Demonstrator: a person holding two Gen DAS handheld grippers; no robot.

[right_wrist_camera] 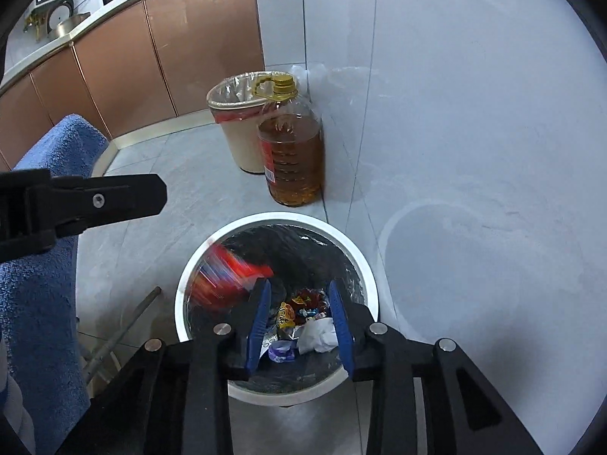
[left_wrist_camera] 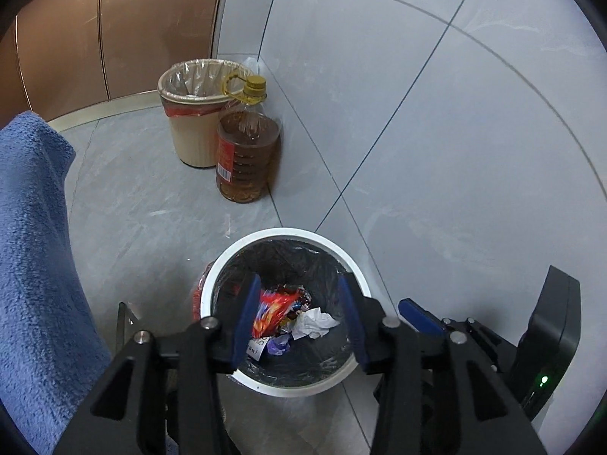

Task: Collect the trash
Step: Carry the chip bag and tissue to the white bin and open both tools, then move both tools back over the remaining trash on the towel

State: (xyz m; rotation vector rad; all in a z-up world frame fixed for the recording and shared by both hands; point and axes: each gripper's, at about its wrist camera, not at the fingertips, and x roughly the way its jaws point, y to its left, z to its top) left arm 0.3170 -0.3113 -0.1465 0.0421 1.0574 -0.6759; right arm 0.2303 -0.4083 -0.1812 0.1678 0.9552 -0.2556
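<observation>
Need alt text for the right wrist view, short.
The open right gripper hangs over a white bin with a black liner, holding wrappers and crumpled paper; a blurred red wrapper is at its rim. Behind stand an oil bottle and a beige bin.

No word, brand or number could be read with any certainty. The oil bottle [left_wrist_camera: 246,155] carried a red label [left_wrist_camera: 224,155] with a white barcode patch near its lower edge, its printing too small to make out. In the white bin [left_wrist_camera: 227,258], a white slip [left_wrist_camera: 258,349] beside the red snack wrapper [left_wrist_camera: 271,309] showed dark printed characters, illegible. From the right wrist view, a yellow wrapper [right_wrist_camera: 285,316] in the same bin bore dark marks that could not be made out either.
</observation>
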